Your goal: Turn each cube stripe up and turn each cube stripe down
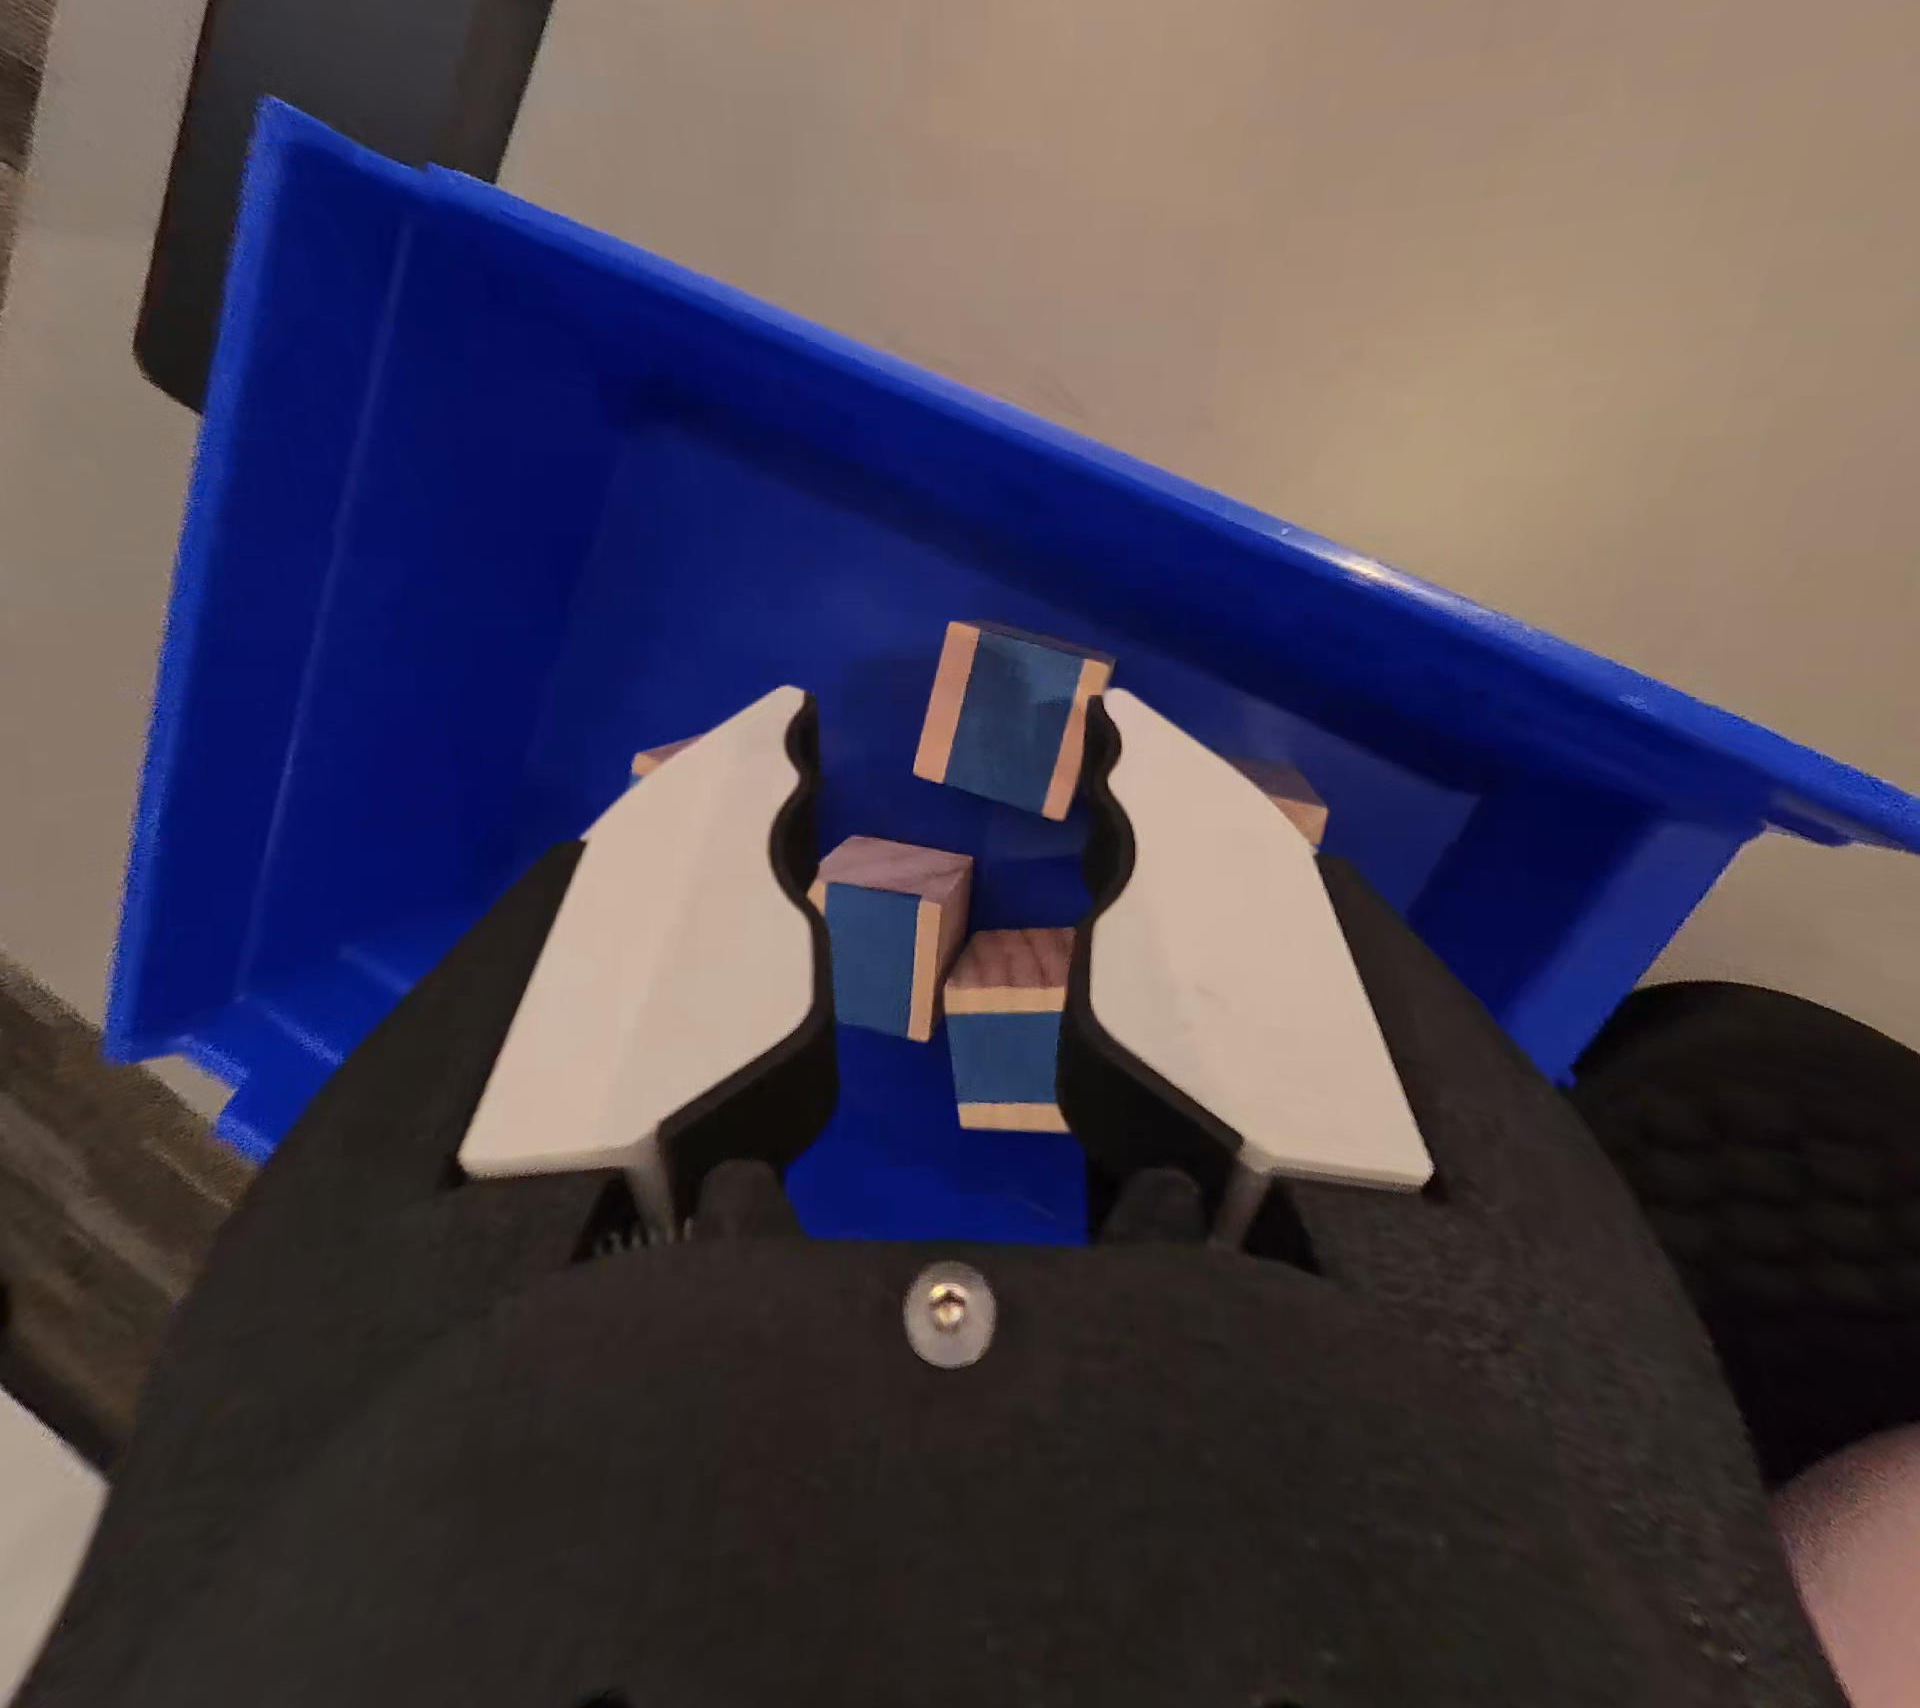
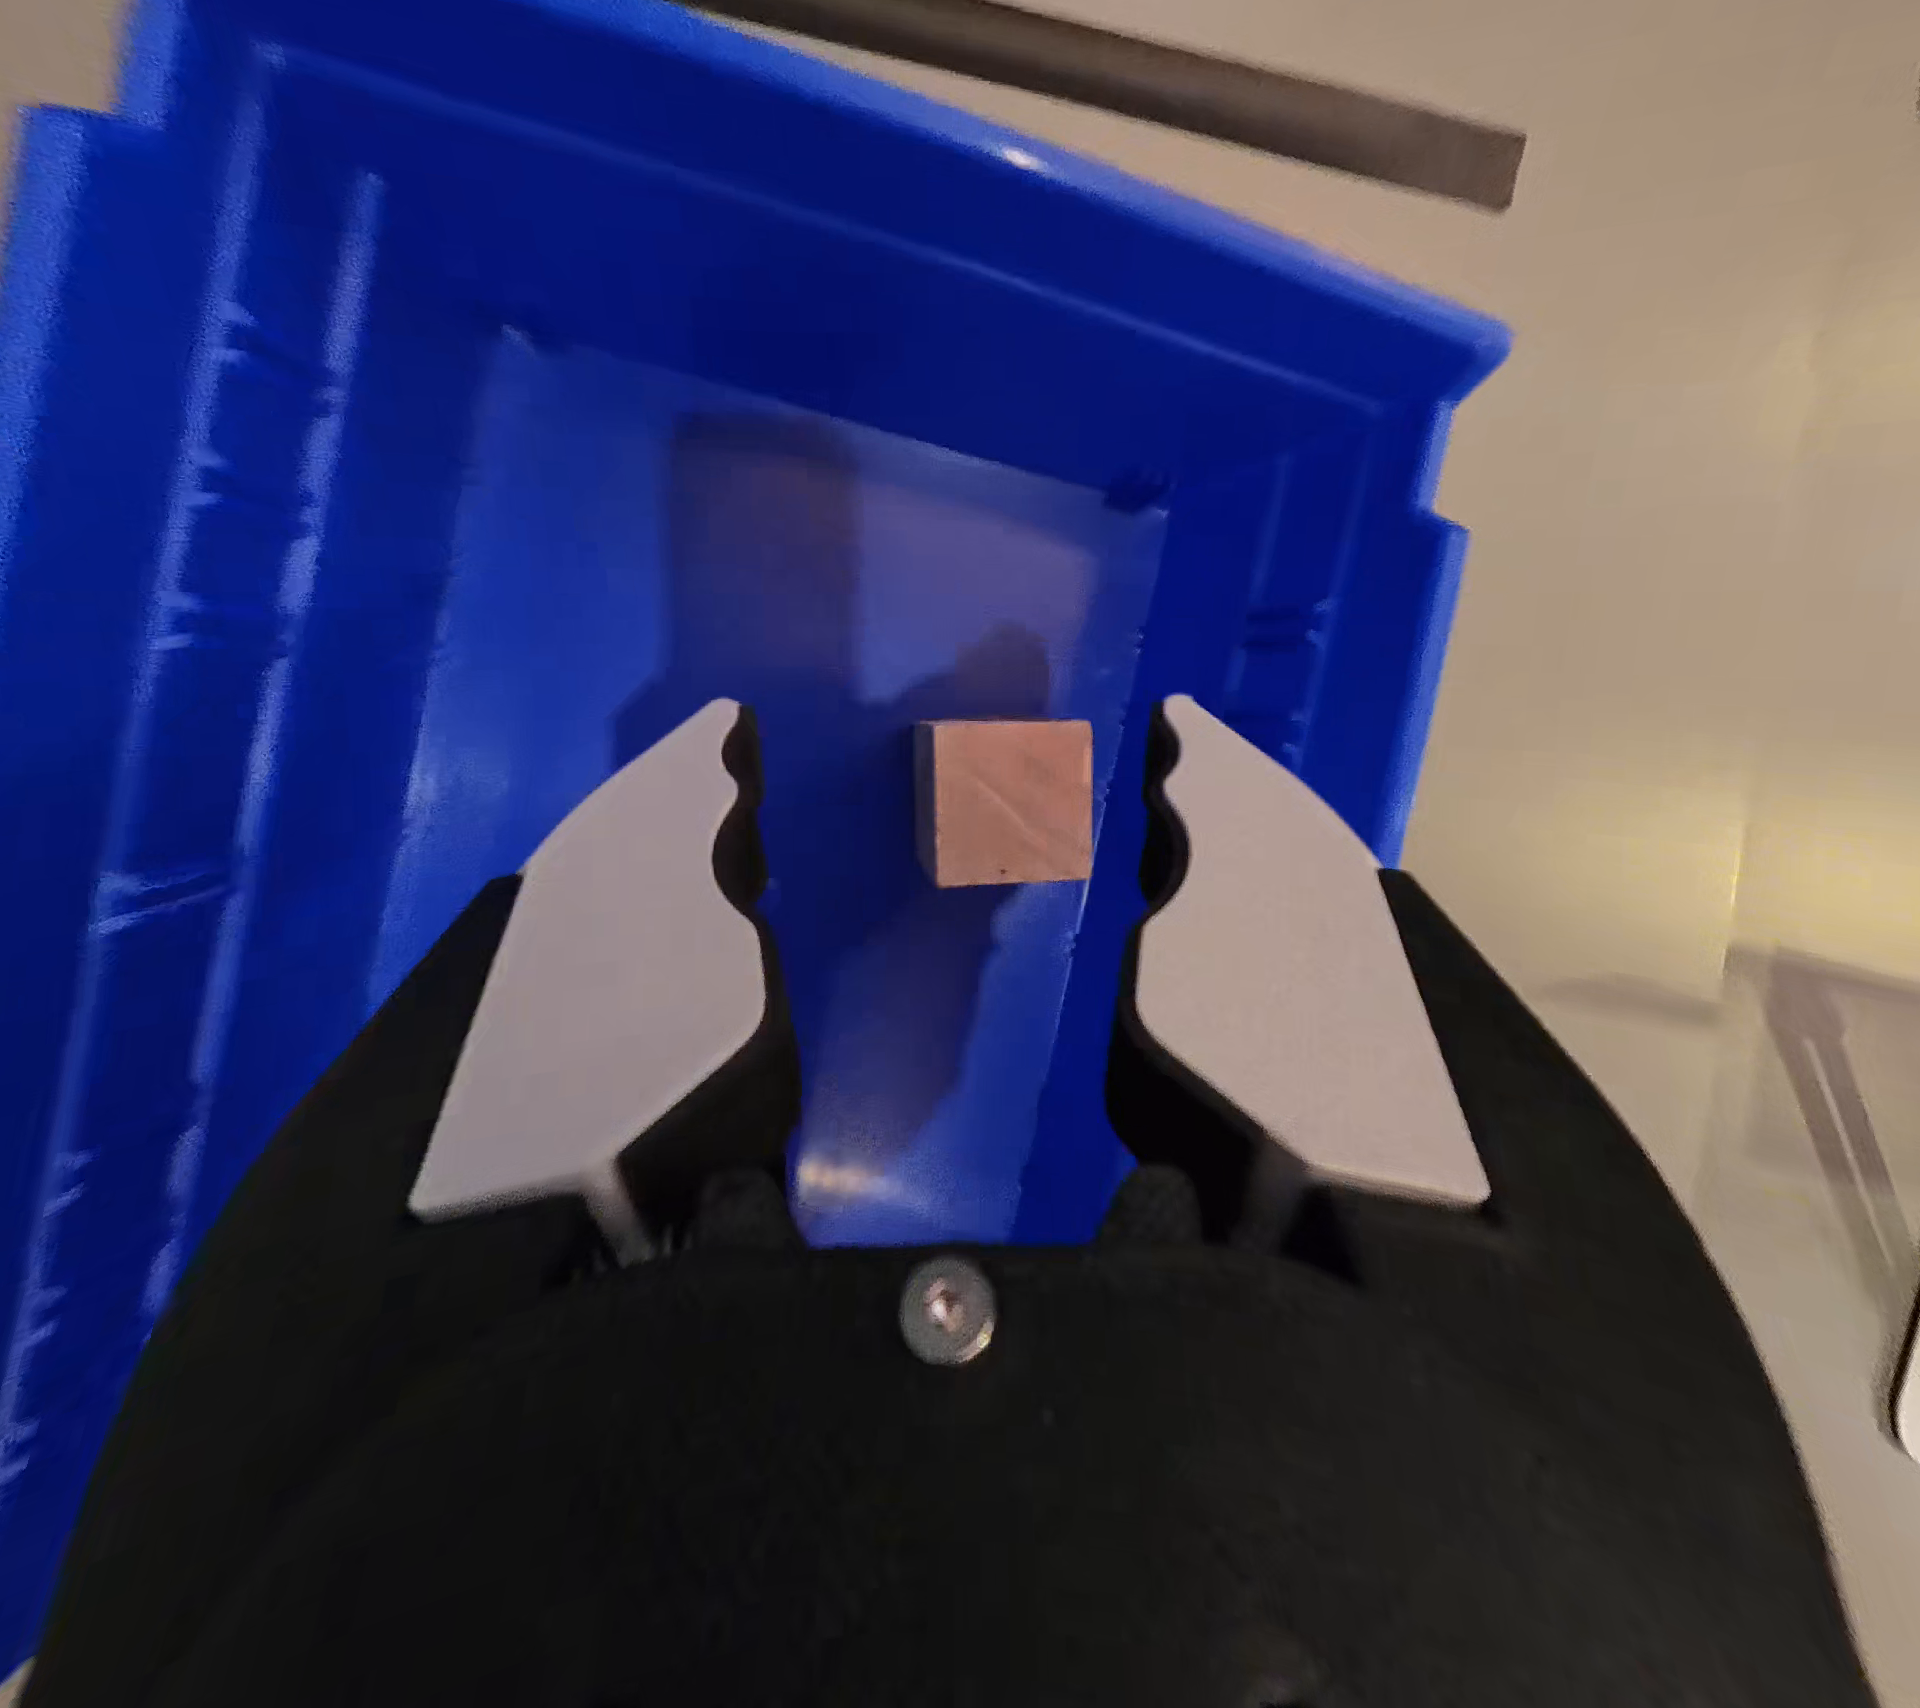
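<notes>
Both grippers' fingers (image 1: 1226,879) (image 2: 644,910) are spread apart, unclamped, cubes (image 1: 896,946) (image 2: 1006,801) lying between them, seemingly untouched.

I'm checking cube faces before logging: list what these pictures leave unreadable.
- Left wrist view: two cubes, one behind the left gripper's left finger, one behind its right finger; faces hidden.
- Right wrist view: lone cube shows only a plain top; its stripe is unseen.
- Right wrist view: blue bin is motion-blurred.

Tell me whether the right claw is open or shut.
Open: the right claw has a wide gap, and the cube sits untouched between its fingers.
</notes>
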`<action>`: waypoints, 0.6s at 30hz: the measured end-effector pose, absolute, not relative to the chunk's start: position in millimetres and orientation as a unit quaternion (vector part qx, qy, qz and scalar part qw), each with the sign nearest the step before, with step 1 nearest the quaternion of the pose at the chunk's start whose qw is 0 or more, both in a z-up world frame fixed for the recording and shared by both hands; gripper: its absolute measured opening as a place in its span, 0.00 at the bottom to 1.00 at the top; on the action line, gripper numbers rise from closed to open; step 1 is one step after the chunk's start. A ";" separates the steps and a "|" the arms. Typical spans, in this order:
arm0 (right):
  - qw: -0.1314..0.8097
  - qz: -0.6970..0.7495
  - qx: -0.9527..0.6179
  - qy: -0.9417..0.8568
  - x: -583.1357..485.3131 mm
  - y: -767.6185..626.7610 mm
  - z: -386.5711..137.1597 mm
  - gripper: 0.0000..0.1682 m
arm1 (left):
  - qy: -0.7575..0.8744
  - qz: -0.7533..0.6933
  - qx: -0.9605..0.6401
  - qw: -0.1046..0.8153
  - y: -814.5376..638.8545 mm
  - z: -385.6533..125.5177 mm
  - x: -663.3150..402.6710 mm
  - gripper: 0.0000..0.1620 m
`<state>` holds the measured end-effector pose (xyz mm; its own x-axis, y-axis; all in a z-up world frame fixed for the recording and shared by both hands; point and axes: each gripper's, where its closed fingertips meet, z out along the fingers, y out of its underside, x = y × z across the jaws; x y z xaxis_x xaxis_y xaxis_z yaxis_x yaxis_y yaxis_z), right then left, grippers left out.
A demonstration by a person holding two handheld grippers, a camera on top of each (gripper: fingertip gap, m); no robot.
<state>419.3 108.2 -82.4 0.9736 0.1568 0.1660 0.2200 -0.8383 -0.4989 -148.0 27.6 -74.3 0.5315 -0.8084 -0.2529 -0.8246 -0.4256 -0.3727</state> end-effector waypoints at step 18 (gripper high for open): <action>0.315 -0.023 -0.937 -0.147 394.9 85.3 -38.1 0.45 | 0.501 -0.012 -0.861 0.089 20.6 -142.2 -160.0 0.29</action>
<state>394.9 85.3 -38.1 0.9559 0.2603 0.1359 0.2895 -0.7580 -0.5845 -160.0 20.6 -142.2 0.4977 -0.8646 -0.0690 -0.8605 -0.4821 -0.1648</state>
